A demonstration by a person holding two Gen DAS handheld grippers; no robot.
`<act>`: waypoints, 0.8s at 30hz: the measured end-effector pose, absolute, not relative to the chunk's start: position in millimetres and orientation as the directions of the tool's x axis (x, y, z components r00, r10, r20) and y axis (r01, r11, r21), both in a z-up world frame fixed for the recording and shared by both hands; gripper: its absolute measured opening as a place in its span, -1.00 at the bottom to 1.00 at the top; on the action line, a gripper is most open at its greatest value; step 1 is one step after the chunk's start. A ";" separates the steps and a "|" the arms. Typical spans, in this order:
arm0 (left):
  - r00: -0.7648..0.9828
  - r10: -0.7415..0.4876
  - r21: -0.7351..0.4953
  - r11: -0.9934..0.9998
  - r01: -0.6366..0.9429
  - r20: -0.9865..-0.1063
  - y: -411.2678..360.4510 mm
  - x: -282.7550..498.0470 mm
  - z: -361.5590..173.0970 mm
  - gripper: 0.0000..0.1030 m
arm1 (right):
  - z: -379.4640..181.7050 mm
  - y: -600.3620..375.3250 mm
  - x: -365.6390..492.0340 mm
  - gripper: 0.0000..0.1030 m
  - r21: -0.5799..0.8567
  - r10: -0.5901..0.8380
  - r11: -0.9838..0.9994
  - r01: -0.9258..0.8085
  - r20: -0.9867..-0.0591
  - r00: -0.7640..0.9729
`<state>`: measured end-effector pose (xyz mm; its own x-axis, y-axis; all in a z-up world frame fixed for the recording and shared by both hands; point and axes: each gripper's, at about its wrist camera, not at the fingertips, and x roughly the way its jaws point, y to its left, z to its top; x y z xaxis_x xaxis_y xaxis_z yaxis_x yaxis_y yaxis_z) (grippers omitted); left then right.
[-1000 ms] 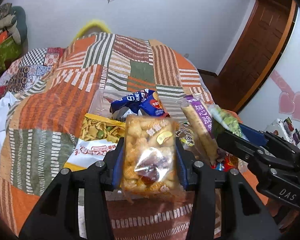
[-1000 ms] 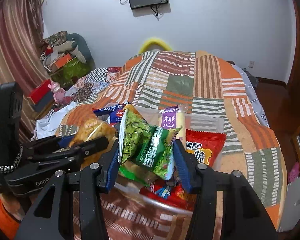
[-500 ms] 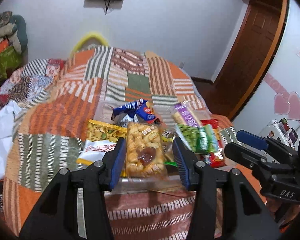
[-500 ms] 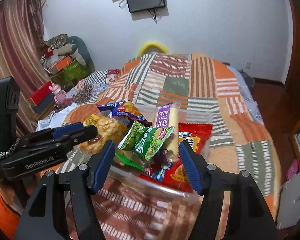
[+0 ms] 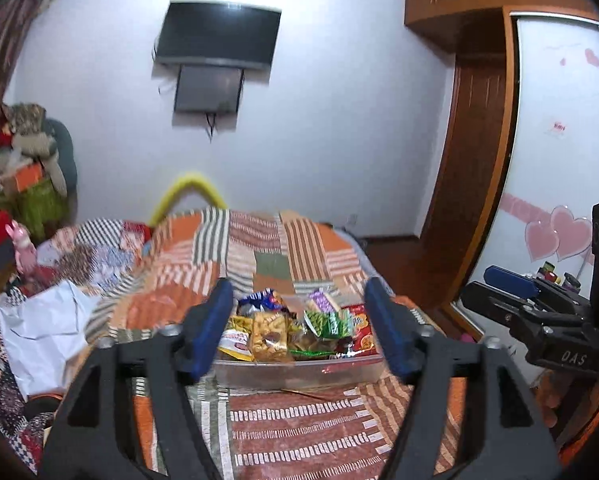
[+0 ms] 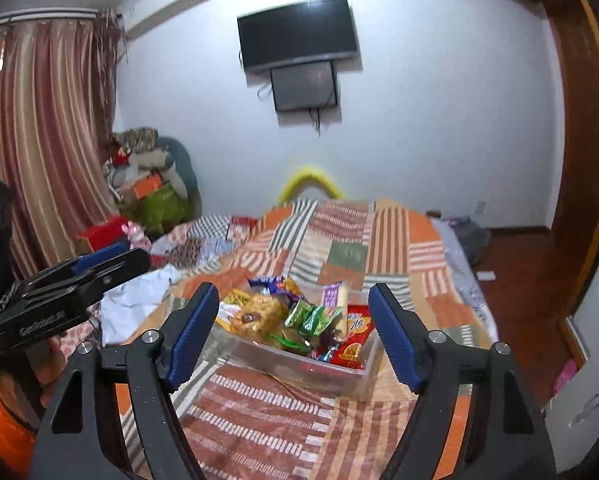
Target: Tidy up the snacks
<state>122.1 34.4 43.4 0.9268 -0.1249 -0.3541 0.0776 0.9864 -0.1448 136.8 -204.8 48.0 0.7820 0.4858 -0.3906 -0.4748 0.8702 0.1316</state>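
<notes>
Starting at the left of the patchwork quilt (image 5: 299,420): passing a crumpled white sheet (image 5: 43,340), lying well apart from the work.

Hovering near, over the quilt, with the left gripper (image 5: 298,292): jaws released, having just been opening, grasping nothing, merely framing the snacks beyond.

Sitting farther off, in the middle of the bed: one clear tub (image 5: 299,366), holding every snack in view.

Counting inside it, left to right:
- one yellow-and-white packet (image 5: 235,344)
- one bag of orange crackers (image 5: 269,336)
- one blue packet (image 5: 261,300) behind that
- one purple-labelled stick pack (image 5: 319,300)
- one green pea packet (image 5: 325,322)
- one red packet (image 5: 359,332) at the right end

Telling six apart; probably more lying buried underneath, too tangled for counting.

Judging the handling: light, crinkly film, likely slippery and puffed with air, with brittle contents crushing under a hard squeeze. Pinching gently at a sealed end or across the flat middle probably serving best. Judging the tub stiffer, and taking it by the rim.

Hanging at the right: the right gripper (image 6: 293,294), jaws likewise released, having just been opening, nothing between the pads. Counting two grippers, both empty.
</notes>
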 end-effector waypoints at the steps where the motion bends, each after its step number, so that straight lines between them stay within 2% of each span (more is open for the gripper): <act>1: 0.933 -0.118 -0.138 0.988 0.075 -0.340 33.2 113.7 46.4 0.50 | 49.5 -205.0 132.6 0.56 0.129 0.484 0.872 -0.473 -0.383 0.787; 3: 0.941 -0.108 -0.132 0.989 0.068 -0.321 32.0 101.7 49.5 0.64 | 52.4 -208.3 125.8 0.70 0.131 0.481 0.874 -0.468 -0.365 0.797; 7: 0.950 -0.107 -0.136 0.988 0.069 -0.294 29.5 86.1 53.9 0.80 | 56.9 -213.5 114.5 1.00 0.125 0.471 0.881 -0.456 -0.332 0.817; 9: 0.955 -0.099 -0.125 0.990 0.066 -0.281 27.7 80.4 55.3 0.86 | 58.2 -211.9 112.0 1.00 0.105 0.461 0.885 -0.453 -0.327 0.825; 24: 0.958 -0.094 -0.103 0.992 0.068 -0.270 21.6 61.9 54.9 0.87 | 51.4 -214.2 102.5 1.00 0.105 0.460 0.886 -0.451 -0.322 0.828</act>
<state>61.9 21.6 54.9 0.9582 -0.0939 -0.2701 0.0682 0.9924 -0.1027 102.5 -214.2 51.4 0.8276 0.4595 -0.3223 -0.4510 0.8863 0.1055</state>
